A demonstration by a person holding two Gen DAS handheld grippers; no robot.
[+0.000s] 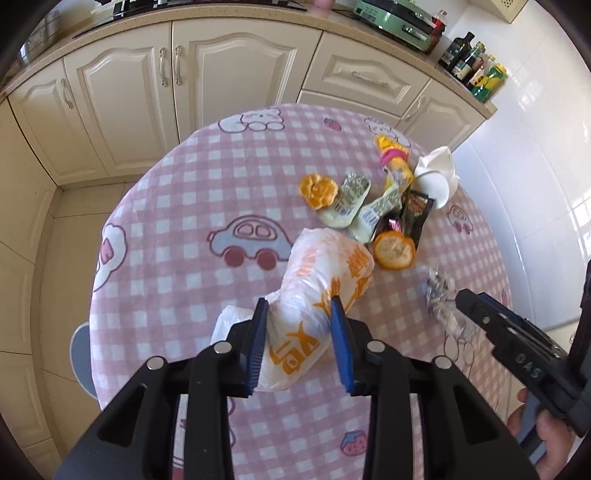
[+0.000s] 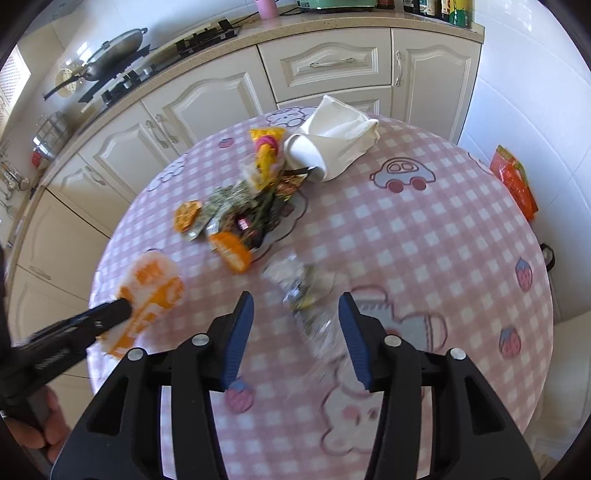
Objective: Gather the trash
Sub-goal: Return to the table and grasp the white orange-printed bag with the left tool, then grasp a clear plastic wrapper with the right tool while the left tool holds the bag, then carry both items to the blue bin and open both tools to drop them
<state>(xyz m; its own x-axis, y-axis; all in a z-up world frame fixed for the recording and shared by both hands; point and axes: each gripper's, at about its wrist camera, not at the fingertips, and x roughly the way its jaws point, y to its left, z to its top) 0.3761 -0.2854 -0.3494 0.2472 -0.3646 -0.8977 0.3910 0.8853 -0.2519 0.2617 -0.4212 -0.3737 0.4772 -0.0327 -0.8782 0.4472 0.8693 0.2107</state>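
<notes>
Fingers, left: left gripper has blue pads on either side of the white-and-orange plastic bag; the bag fills the gap, pads look pressed against it. Bag body trails forward onto the table toward the pile.
Fingers, right: right gripper spread wide, nothing between the pads. Crumpled clear wrapper lies on the cloth in the gap ahead of the tips; blurred, contact cannot be told.
Trash pile, left edge: orange peel piece, apart from the rest by a small gap.
Trash pile, middle: green-white printed packets overlapping; dark snack wrapper beside them; second orange peel just ahead of the bag's far end.
Trash pile, right/far: yellow-pink wrapper, then a tipped white paper cup with a white napkin draped against it.
In the way: second peel and packets sit right at the bag's far end; clear wrapper is near the right gripper's tip.
Surface: round table, pink-white check cloth with car, bear and strawberry prints.
Room, left: cream cabinets; hob with a lidded pan on the worktop.
Room, right: green appliance, row of bottles, white tiled wall, orange packet off the table's right edge.
</notes>
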